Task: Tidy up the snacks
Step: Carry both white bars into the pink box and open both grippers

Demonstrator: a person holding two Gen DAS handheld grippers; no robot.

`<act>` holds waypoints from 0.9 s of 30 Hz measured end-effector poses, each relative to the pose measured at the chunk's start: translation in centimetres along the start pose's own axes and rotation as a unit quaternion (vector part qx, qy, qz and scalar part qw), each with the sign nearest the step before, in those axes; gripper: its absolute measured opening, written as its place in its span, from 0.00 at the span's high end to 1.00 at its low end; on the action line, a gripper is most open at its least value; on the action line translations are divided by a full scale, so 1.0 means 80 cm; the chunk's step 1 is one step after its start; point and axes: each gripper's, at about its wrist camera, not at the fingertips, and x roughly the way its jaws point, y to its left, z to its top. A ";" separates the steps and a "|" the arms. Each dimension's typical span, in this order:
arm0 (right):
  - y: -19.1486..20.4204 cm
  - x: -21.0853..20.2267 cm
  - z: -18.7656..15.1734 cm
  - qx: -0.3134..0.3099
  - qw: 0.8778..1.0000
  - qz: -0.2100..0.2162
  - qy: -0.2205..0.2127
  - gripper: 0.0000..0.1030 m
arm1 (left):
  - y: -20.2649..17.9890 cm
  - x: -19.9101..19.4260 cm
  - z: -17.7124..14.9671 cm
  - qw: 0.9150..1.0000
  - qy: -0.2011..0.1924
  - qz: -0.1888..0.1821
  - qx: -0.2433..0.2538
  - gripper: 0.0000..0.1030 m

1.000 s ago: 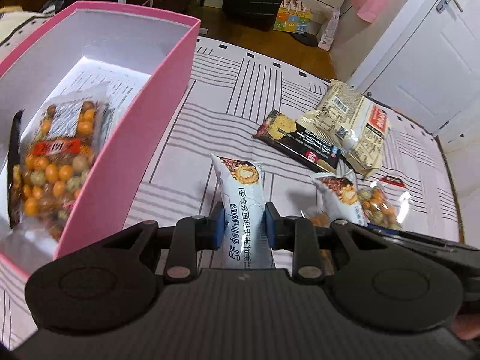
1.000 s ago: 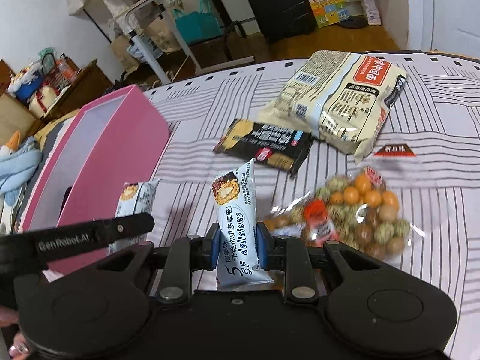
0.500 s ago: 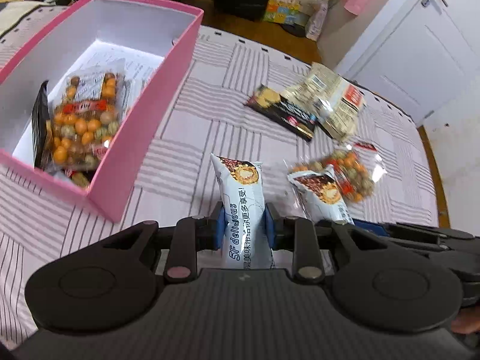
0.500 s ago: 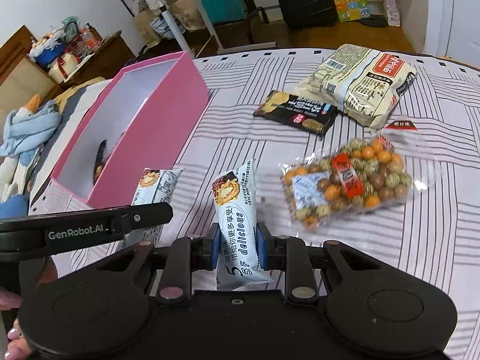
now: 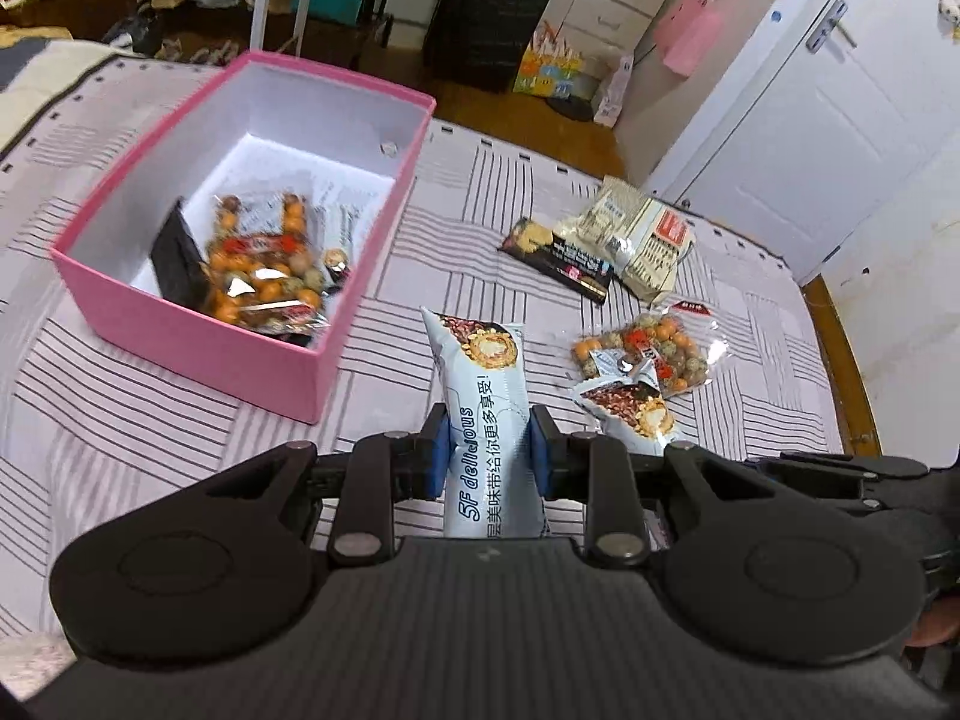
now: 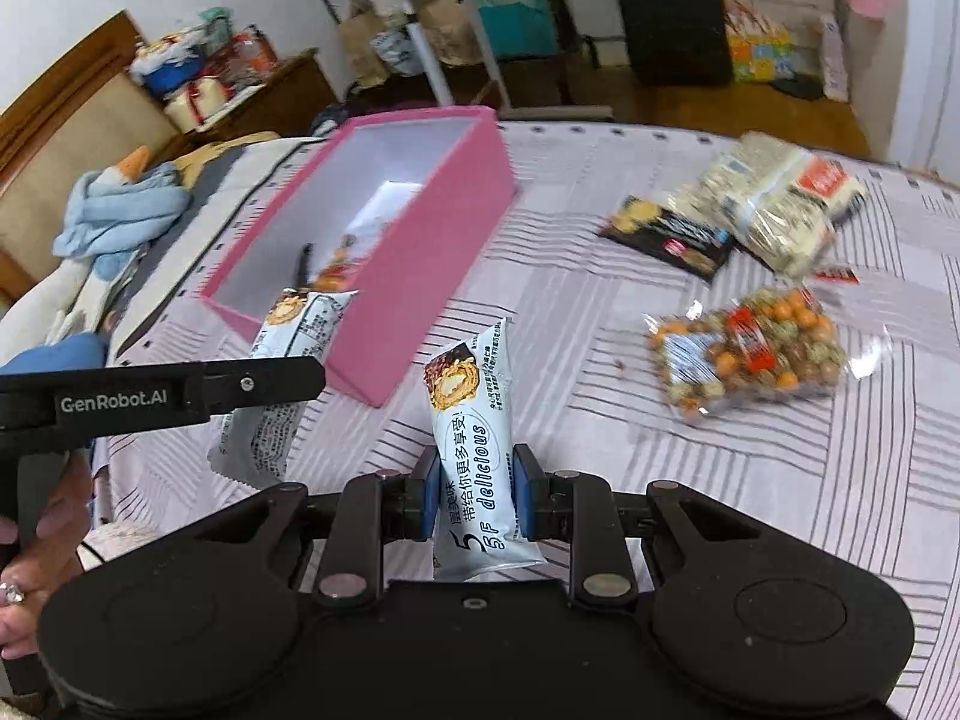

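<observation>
My left gripper (image 5: 487, 450) is shut on a white-and-blue snack bar (image 5: 483, 396), held upright above the striped cover. My right gripper (image 6: 474, 489) is shut on a second bar of the same kind (image 6: 471, 420). Each view shows the other's bar: the right-hand bar (image 5: 630, 414) and the left-hand bar (image 6: 288, 360). The pink box (image 5: 198, 342) sits to the left of both, with a bag of coloured nuts (image 5: 264, 264) and a dark packet (image 5: 177, 258) inside. On the cover lie another nut bag (image 6: 750, 354), a black packet (image 6: 672, 234) and a cream packet (image 6: 774, 198).
The snacks lie on a bed with a striped cover (image 5: 180, 438). A hand (image 6: 24, 576) holds the left gripper's handle. A blue cloth (image 6: 114, 210) lies at the bed's left. A black suitcase (image 5: 486, 6), a white door (image 5: 816, 102) and a wooden floor are beyond.
Both grippers have risen and drawn back with their bars. The pink box and the loose snacks now appear lower and farther off. Neither grip has changed.
</observation>
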 end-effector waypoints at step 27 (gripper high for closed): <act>0.096 0.141 0.132 -0.050 0.993 0.084 -0.067 0.72 | 0.119 0.037 0.116 0.993 -0.056 0.081 -0.060 0.75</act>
